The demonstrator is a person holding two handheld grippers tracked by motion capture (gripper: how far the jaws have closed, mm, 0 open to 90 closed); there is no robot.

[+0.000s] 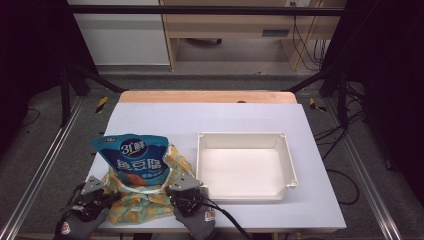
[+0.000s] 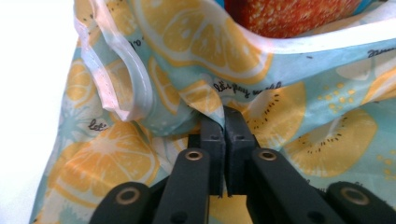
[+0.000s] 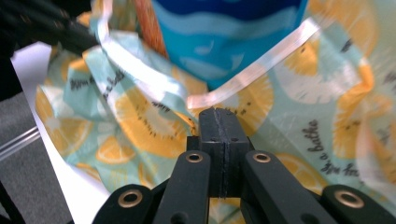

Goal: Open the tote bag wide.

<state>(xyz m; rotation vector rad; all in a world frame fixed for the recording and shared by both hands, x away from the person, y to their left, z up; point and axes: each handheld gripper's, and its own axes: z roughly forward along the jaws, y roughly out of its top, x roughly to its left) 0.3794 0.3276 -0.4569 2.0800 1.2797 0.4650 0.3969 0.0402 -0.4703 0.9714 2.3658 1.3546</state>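
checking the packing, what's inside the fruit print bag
A blue snack pouch stands in the fruit-print bag, its top half rising above the rim. Its lower part, and anything beneath it, is covered by the bag's fabric. Both grippers pinch the bag.

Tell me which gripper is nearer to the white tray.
Right. The right gripper sits just off the white tray's near-left corner, shut on the fruit-print bag. The left gripper holds the bag's other side, farther left, with the blue snack pouch between them.
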